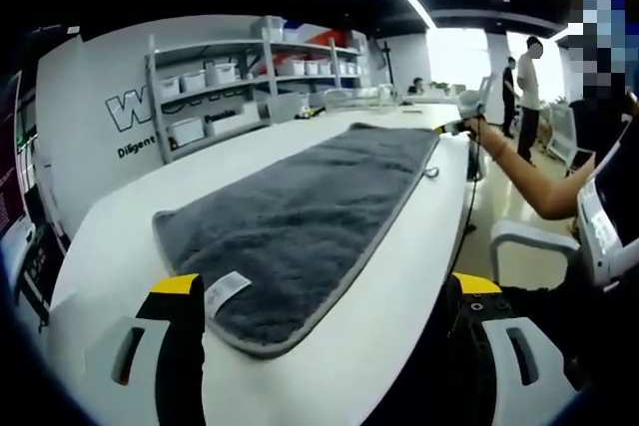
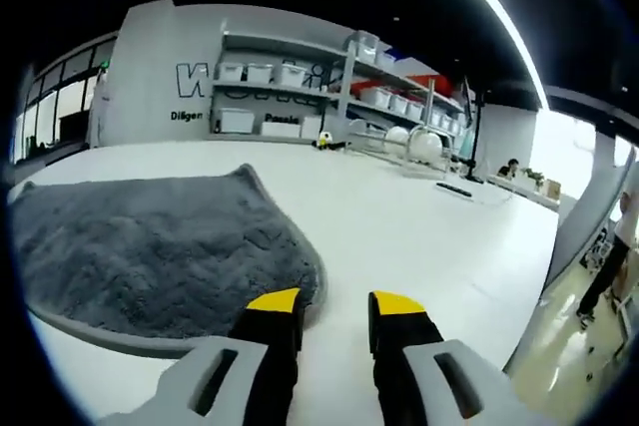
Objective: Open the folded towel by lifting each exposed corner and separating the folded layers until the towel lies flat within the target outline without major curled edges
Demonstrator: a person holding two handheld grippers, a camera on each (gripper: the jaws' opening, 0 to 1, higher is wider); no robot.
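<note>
**Grey towel spread long on the white table**

Grey and plush, the towel [image 1: 305, 216] lies opened out along a white table [image 1: 110, 246], its paler stitched border running round the edge. In the left gripper view it stretches from the near end, just ahead of the jaws, away to the far end of the tabletop. A small white label [image 1: 226, 288] sits at its near edge, close beside the left jaw. The surface looks mostly flat, with the far corners lifting slightly into soft peaks.

The left gripper [image 1: 324, 291] has its yellow-tipped jaws spread wide apart, and nothing is between them; the towel's near edge lies in the gap but is not gripped. To the far right in the same view, a person's hand [image 1: 486, 133] reaches toward the far corner of the towel.

In the right gripper view the towel [image 2: 150, 246] fills the left side of the table, its rounded corner lying just beside the left jaw. The right gripper [image 2: 334, 304] has its jaws parted by a narrow gap and holds nothing.

Shelving [image 2: 290, 97] with white bins stands against the far wall, and people [image 1: 527, 87] stand in the far right of the room.
</note>
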